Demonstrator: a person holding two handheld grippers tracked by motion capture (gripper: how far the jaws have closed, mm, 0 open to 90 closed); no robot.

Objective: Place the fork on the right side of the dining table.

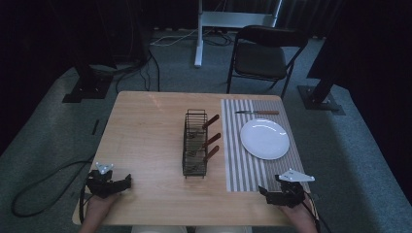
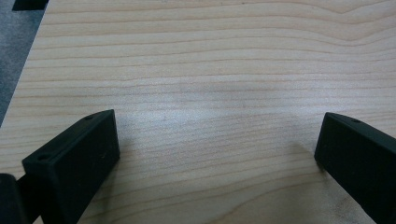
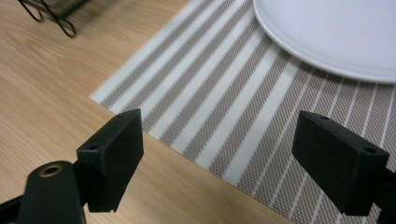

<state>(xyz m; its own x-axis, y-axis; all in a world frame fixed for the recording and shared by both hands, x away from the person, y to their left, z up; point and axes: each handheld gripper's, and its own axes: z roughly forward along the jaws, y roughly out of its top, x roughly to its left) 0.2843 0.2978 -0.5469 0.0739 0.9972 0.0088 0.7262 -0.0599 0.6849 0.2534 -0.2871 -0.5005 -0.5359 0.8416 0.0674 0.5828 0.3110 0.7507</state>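
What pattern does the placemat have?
Grey and white stripes on the placemat, clearest in the right gripper view.

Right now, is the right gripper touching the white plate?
Apart. In the right gripper view the right gripper stands open over the striped placemat, with bare mat between its jaws and the white plate; nothing lies between them.

In the right gripper view, the white plate [image 3: 336,32] is running off the top and right edges, and the wire rack [image 3: 51,11] beside the placemat [image 3: 233,102] is showing just its foot.
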